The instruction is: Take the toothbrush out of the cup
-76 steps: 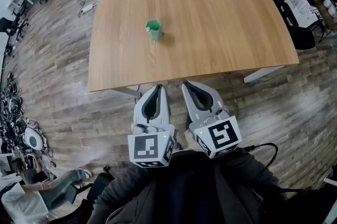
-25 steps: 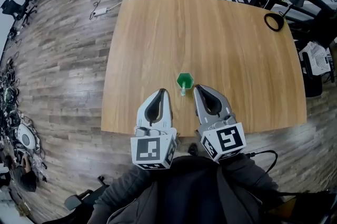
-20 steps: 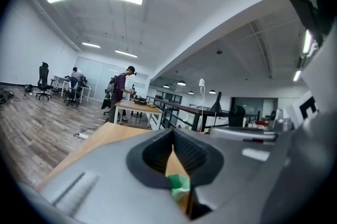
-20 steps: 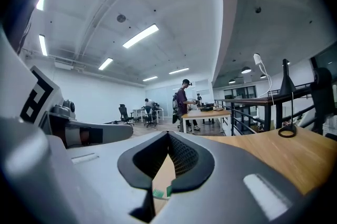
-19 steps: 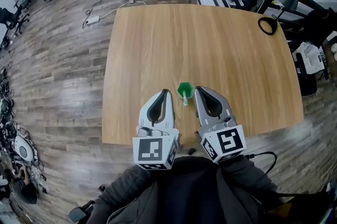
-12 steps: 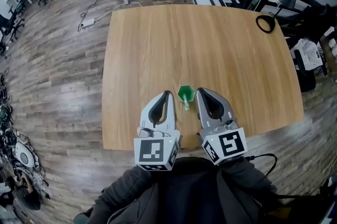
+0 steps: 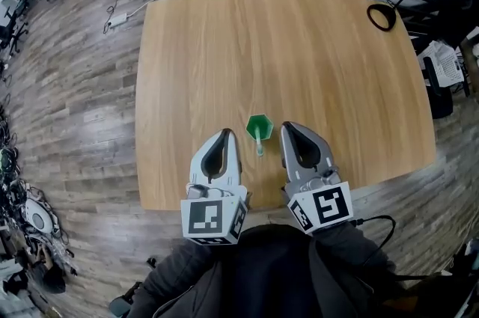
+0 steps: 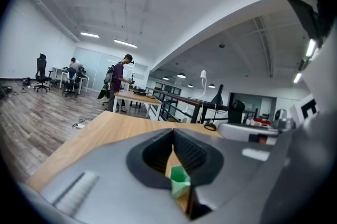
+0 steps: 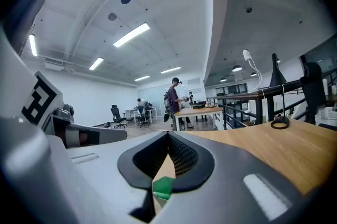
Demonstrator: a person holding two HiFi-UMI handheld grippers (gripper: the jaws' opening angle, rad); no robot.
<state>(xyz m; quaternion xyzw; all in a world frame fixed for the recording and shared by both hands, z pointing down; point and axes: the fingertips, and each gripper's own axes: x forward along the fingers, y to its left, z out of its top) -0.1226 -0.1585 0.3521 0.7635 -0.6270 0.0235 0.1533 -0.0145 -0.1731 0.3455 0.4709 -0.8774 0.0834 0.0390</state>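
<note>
- A green cup (image 7: 259,125) holding a toothbrush (image 7: 260,147) is seen on the worktop (image 7: 194,47).
- It is flanked by the left tool (image 7: 224,134) and right tool (image 7: 288,127), both closed and empty.

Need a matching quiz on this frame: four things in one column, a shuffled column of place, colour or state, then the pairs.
Things:
1. cup
2. toothbrush
3. black ring
4. right gripper

Descriptions:
A. at the far right corner of the table
B. jaws shut, nothing held
C. green, upright
D. sticks out of its holder, leaning toward the person

Pairs: 1-C, 2-D, 3-A, 4-B
</note>
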